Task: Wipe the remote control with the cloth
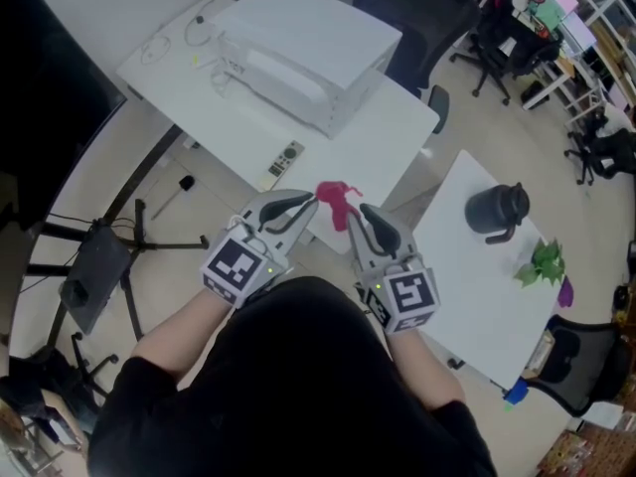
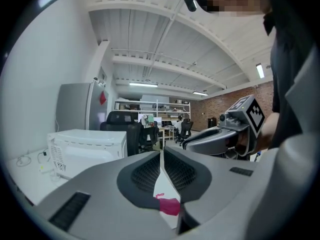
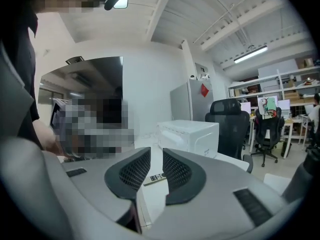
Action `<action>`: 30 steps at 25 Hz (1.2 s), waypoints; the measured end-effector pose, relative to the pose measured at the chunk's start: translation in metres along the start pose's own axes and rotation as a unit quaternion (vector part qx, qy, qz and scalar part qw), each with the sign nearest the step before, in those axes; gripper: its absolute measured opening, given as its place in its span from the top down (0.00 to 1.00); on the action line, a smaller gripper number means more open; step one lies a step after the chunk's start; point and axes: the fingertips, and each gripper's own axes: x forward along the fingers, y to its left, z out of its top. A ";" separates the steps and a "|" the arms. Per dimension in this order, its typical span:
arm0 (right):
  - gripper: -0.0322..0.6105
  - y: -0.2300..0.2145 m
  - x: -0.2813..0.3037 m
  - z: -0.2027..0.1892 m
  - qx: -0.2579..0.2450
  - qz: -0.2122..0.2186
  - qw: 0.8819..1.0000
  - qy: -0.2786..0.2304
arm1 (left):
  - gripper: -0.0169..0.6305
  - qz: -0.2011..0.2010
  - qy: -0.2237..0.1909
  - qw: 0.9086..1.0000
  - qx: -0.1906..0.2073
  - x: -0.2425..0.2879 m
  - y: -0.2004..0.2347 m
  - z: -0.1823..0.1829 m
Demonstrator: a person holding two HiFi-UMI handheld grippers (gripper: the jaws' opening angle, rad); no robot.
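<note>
The remote control (image 1: 285, 159) lies on the white table (image 1: 383, 142), just in front of the microwave. Through the right gripper's gap the remote (image 3: 156, 176) also shows. A pink cloth (image 1: 336, 199) hangs in the air between the two gripper tips, close to my body. My left gripper (image 1: 310, 202) has its jaws closed to a thin slit (image 2: 161, 156), and a fold of the cloth (image 2: 169, 206) shows at the slit's lower end. My right gripper (image 1: 360, 212) stands just right of the cloth, with a clear gap (image 3: 156, 161) between its pads and nothing pressed there.
A white microwave (image 1: 298, 53) fills the far part of the table, with cables (image 1: 199, 28) to its left. A second white table (image 1: 467, 286) at the right carries a black kettle (image 1: 497, 210) and a green plant (image 1: 542, 261). A stand (image 1: 99, 256) is on the floor at the left.
</note>
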 end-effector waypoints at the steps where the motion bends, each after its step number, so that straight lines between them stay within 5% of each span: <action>1: 0.83 0.001 -0.001 0.002 -0.001 0.000 1.000 -0.004 | 0.94 -0.002 -0.002 1.000 0.006 0.000 -0.002 0.002; 9: 0.93 0.012 -0.003 -0.002 0.012 0.016 1.000 -0.007 | 0.97 -0.022 0.002 1.000 0.012 0.000 -0.019 0.000; 30: 0.94 0.017 -0.002 -0.004 0.002 0.026 1.000 -0.003 | 0.97 -0.026 0.015 1.000 0.005 0.003 -0.025 -0.008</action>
